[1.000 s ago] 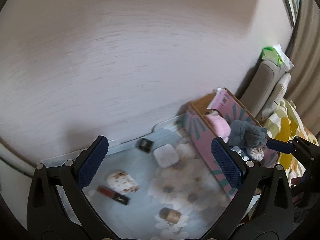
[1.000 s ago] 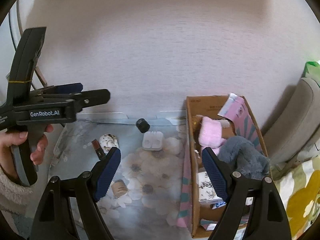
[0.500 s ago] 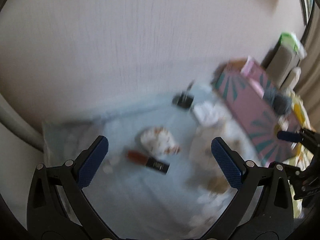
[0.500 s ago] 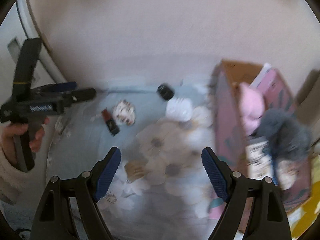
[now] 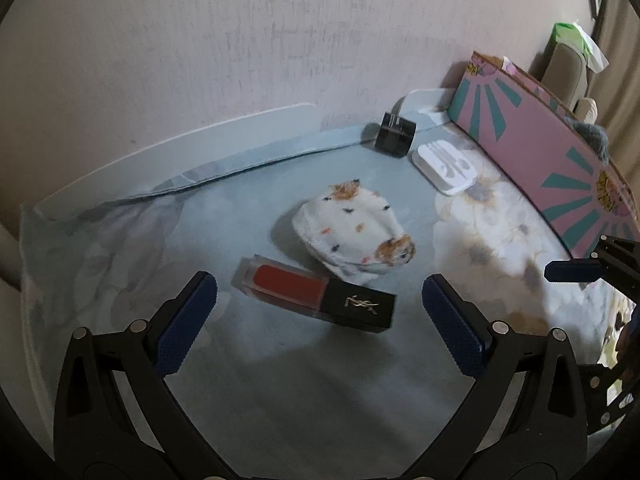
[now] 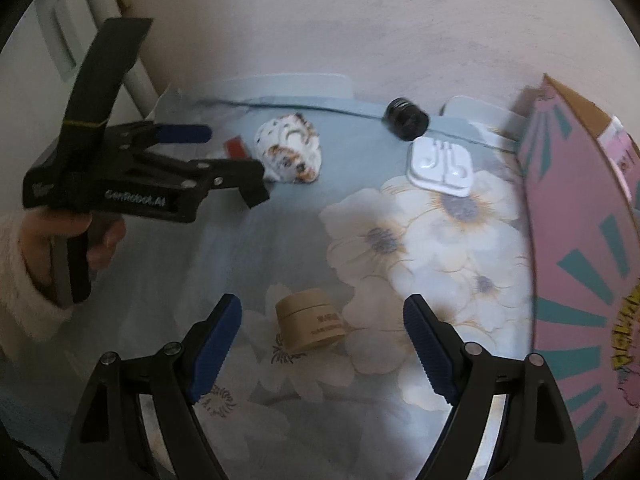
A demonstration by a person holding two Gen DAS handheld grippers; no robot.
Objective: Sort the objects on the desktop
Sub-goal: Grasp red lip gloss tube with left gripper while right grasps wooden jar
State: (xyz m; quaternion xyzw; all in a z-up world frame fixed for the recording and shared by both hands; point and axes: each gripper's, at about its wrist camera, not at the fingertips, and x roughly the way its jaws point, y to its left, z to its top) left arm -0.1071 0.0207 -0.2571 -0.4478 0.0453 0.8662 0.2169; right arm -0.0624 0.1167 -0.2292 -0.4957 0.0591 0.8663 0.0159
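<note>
left gripper (image 5: 319, 312) dropped closer, jaws wide, now framing lipstick (image 5: 316, 294) beside sock (image 5: 354, 232) | right gripper (image 6: 322, 342) lowered, spread around jar (image 6: 310, 325) | both empty, pink box (image 5: 548, 156) awaits | pickups look imminent

Lipstick (image 5: 316, 294) just before sock (image 5: 352, 230)

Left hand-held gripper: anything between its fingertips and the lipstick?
Nothing: the left wrist view shows only bare blue cloth between the open left hand-held gripper and the lipstick, which lies just ahead.
</note>
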